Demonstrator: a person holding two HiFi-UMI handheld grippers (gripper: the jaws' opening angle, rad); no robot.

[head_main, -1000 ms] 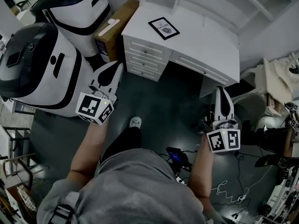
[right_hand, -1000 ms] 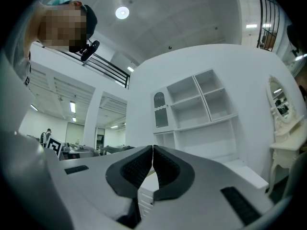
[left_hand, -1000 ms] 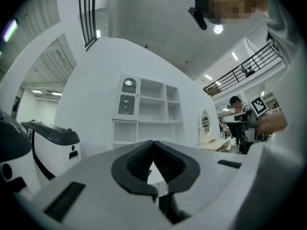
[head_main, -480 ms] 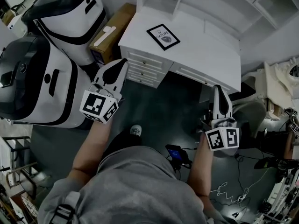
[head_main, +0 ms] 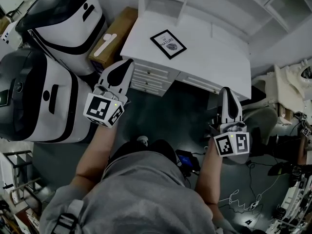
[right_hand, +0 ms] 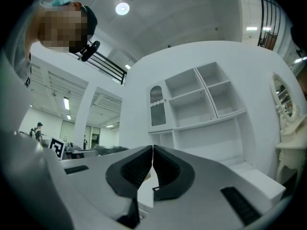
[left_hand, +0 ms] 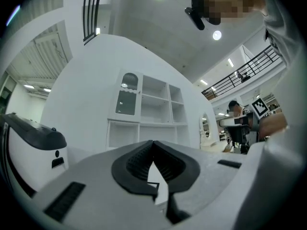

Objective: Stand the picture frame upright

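A white desk (head_main: 214, 52) with drawers carries a flat black picture frame (head_main: 168, 44) (lying face up). Both the left gripper (head_main: 123, 68) and right gripper (head_main: 228, 95) are clenched, empty.

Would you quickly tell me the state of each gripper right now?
Left gripper: closed, holding nothing.
Right gripper: closed, holding nothing.

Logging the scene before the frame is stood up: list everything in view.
black-framed picture frame: one, black, flat on the desk top
white desk with drawers: one, white, ahead of both grippers
rounded white-and-black machines: two, left of the desk
brown cardboard box: one, brown, between machines and desk
cables: several, white and dark, floor at right
left gripper: one, white, shut, empty
right gripper: one, white, shut, empty
person's shirt: one, grey, bottom of the head view
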